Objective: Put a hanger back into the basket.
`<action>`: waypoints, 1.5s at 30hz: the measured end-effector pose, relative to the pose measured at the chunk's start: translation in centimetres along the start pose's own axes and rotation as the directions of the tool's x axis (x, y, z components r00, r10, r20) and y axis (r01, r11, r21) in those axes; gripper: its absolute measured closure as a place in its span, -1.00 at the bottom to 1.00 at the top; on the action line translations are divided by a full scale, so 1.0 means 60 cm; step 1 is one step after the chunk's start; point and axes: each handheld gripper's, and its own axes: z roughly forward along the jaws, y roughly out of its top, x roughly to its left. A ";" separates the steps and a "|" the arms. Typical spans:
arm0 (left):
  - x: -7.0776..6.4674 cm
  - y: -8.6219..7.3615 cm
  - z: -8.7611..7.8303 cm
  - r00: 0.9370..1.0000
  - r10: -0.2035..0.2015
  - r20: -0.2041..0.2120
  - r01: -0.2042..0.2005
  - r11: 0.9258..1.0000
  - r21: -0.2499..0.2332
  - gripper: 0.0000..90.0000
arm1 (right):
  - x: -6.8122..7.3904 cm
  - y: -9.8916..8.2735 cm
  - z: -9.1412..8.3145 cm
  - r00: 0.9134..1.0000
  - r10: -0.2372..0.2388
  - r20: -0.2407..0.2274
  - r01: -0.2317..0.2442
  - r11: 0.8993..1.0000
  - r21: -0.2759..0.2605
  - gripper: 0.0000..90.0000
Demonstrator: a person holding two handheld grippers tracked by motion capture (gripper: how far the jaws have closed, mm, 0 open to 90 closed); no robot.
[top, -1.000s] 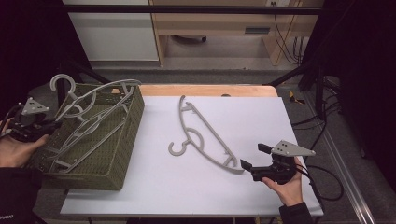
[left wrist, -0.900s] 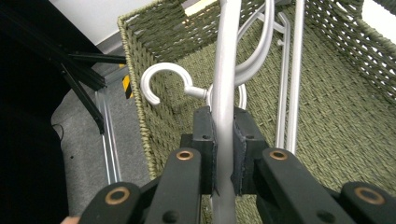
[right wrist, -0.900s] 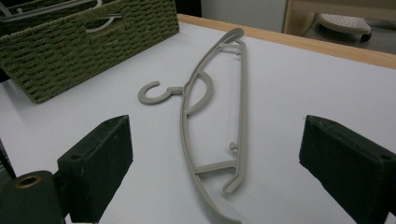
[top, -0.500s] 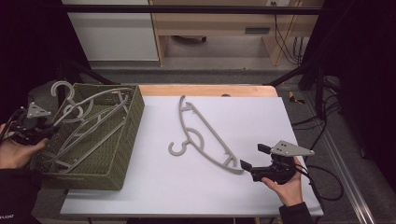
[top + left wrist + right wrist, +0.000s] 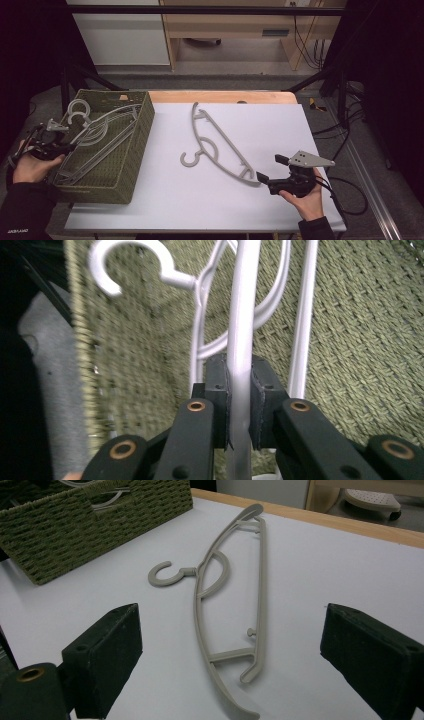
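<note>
A pale grey hanger (image 5: 95, 132) lies tilted in the green woven basket (image 5: 132, 150) at the table's left. My left gripper (image 5: 62, 146) is shut on one bar of that hanger (image 5: 242, 340), with its pads (image 5: 218, 390) pressed on both sides; its hook (image 5: 125, 262) curls above the basket's far rim. A second grey hanger (image 5: 217, 145) lies flat on the white table top, hook toward the basket. My right gripper (image 5: 267, 172) stands open just beyond that hanger's near end (image 5: 235, 605), its jaws wide apart with nothing between them.
The white table top (image 5: 270, 125) has a wooden strip along its far edge (image 5: 225, 96). Black frame bars and cables stand at the right side (image 5: 345, 100). A cable trails from the right gripper off the table's corner.
My left gripper has sunk with the pale hanger, which has gone lower into the basket. The right gripper and the hanger on the table have not moved.
</note>
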 end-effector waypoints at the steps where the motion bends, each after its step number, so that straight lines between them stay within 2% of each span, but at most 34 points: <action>1: -0.001 -0.001 0.006 1.000 -0.008 0.007 0.008 1.000 0.008 0.79 | 0.000 0.000 0.000 1.000 -0.001 0.000 0.001 1.000 0.001 -0.77; 3: -0.002 -0.002 0.011 1.000 -0.013 0.018 0.012 1.000 0.024 0.76 | 0.000 0.000 0.000 1.000 -0.001 -0.005 0.001 1.000 0.005 -0.75; 5: -0.002 -0.003 0.012 1.000 -0.017 0.008 0.017 1.000 0.020 0.72 | 0.000 0.001 0.000 1.000 -0.002 -0.008 0.003 1.000 0.005 -0.75; 6: -0.001 -0.003 0.010 1.000 -0.027 0.000 0.027 1.000 0.006 0.70 | 0.000 0.001 0.000 1.000 0.000 -0.006 0.000 1.000 0.001 -0.75; 7: 0.002 -0.004 0.008 0.999 -0.041 0.011 0.041 0.999 -0.006 0.70 | 0.000 0.001 0.000 1.000 0.000 -0.006 0.000 1.000 0.001 -0.75; 10: 0.005 -0.006 -0.006 0.999 -0.054 0.008 0.054 0.998 -0.041 0.60 | 0.001 0.003 0.001 1.000 0.005 -0.006 -0.005 1.000 -0.002 -0.75; 12: 0.005 -0.008 -0.020 0.997 -0.070 0.019 0.071 0.994 -0.088 0.54 | 0.000 0.005 0.001 1.000 -0.009 -0.006 0.009 1.000 -0.002 -0.75; 15: -0.003 -0.010 -0.041 0.993 -0.098 0.063 0.108 0.978 -0.179 0.26 | 0.002 0.010 0.002 1.000 -0.010 -0.005 0.010 1.000 -0.006 -0.75; 16: -0.009 -0.010 -0.048 0.993 -0.091 0.071 0.104 0.973 -0.205 0.26 | 0.002 0.010 0.002 1.000 -0.010 -0.005 0.010 1.000 -0.006 -0.75; 18: -0.025 -0.008 -0.061 0.994 -0.070 0.084 0.089 0.964 -0.252 0.06 | 0.003 0.015 0.005 1.000 -0.008 -0.007 0.008 1.000 -0.007 -0.74; 19: -0.034 -0.007 -0.068 0.995 -0.052 0.089 0.075 0.959 -0.273 0.06 | 0.003 0.015 0.005 1.000 -0.008 -0.007 0.008 1.000 -0.007 -0.74; 20: -0.044 -0.005 -0.073 0.993 -0.048 0.104 0.077 0.950 -0.302 -0.04 | 0.004 0.017 0.006 1.000 -0.008 -0.008 0.008 1.000 -0.008 -0.74; 21: -0.060 -0.001 -0.084 0.991 -0.035 0.131 0.079 0.935 -0.345 -0.19 | 0.004 0.020 0.009 1.000 -0.012 -0.014 0.012 1.000 -0.009 -0.73; 22: -0.060 -0.001 -0.084 0.991 -0.035 0.131 0.079 0.935 -0.345 -0.24 | 0.004 0.020 0.009 1.000 -0.012 -0.014 0.012 1.000 -0.009 -0.73; 23: -0.074 0.001 -0.090 0.986 -0.023 0.164 0.085 0.922 -0.378 -0.24 | 0.004 0.021 0.010 1.000 -0.008 -0.015 0.008 1.000 -0.009 -0.73; 26: -0.110 0.009 -0.102 0.977 0.023 0.212 0.072 0.901 -0.428 -0.35 | 0.007 0.025 0.018 1.000 -0.011 -0.020 0.011 1.000 0.000 -0.73; 27: -0.133 0.013 -0.106 0.969 0.054 0.240 0.064 0.886 -0.459 -0.41 | 0.009 0.027 0.024 1.000 -0.016 -0.022 0.017 1.000 0.008 -0.73; 28: -0.133 0.013 -0.106 0.969 0.054 0.240 0.064 0.886 -0.459 -0.46 | 0.009 0.027 0.024 1.000 -0.016 -0.022 0.017 1.000 0.008 -0.73; 29: -0.164 0.018 -0.110 0.958 0.088 0.274 0.064 0.864 -0.500 -0.51 | 0.010 0.028 0.029 1.000 -0.019 -0.023 0.019 1.000 0.013 -0.72; 30: -0.164 0.018 -0.110 0.958 0.088 0.274 0.064 0.864 -0.500 -0.54 | 0.010 0.028 0.029 1.000 -0.019 -0.023 0.019 1.000 0.013 -0.72; 31: -0.189 0.022 -0.110 0.950 0.111 0.292 0.062 0.850 -0.523 -0.58 | 0.011 0.030 0.033 1.000 -0.013 -0.025 0.013 1.000 0.017 -0.71; 32: -0.189 0.022 -0.110 0.950 0.111 0.292 0.062 0.850 -0.523 -0.63 | 0.011 0.030 0.033 1.000 -0.013 -0.025 0.013 1.000 0.017 -0.71; 33: -0.213 0.026 -0.106 0.943 0.128 0.307 0.059 0.844 -0.534 -0.67 | 0.011 0.031 0.037 1.000 -0.018 -0.025 0.018 0.999 0.026 -0.71; 35: -0.235 0.028 -0.102 0.933 0.145 0.328 0.061 0.837 -0.543 -0.69 | 0.011 0.032 0.042 0.999 -0.024 -0.030 0.025 0.999 0.033 -0.71; 36: -0.235 0.028 -0.102 0.933 0.145 0.328 0.061 0.837 -0.543 -0.70 | 0.011 0.032 0.042 0.999 -0.024 -0.030 0.025 0.999 0.033 -0.71; 38: -0.255 0.030 -0.098 0.920 0.165 0.355 0.065 0.830 -0.553 -0.71 | 0.014 0.032 0.048 0.999 -0.018 -0.029 0.019 0.999 0.045 -0.70; 39: -0.273 0.032 -0.094 0.912 0.182 0.367 0.060 0.827 -0.559 -0.73 | 0.014 0.033 0.055 0.999 -0.025 -0.038 0.027 0.998 0.052 -0.70; 42: -0.285 0.032 -0.091 0.913 0.194 0.359 0.045 0.826 -0.563 -0.73 | 0.015 0.033 0.064 0.999 -0.027 -0.039 0.029 0.998 0.061 -0.69; 43: -0.290 0.031 -0.090 0.911 0.196 0.364 0.048 0.825 -0.564 -0.73 | 0.016 0.032 0.071 0.999 -0.024 -0.042 0.027 0.997 0.071 -0.68; 44: -0.295 0.031 -0.089 0.905 0.195 0.379 0.059 0.823 -0.565 -0.73 | 0.016 0.032 0.071 0.999 -0.024 -0.042 0.027 0.997 0.071 -0.68; 45: -0.302 0.028 -0.084 0.902 0.188 0.389 0.075 0.818 -0.570 -0.72 | 0.018 0.028 0.080 0.998 -0.021 -0.054 0.025 0.996 0.084 -0.67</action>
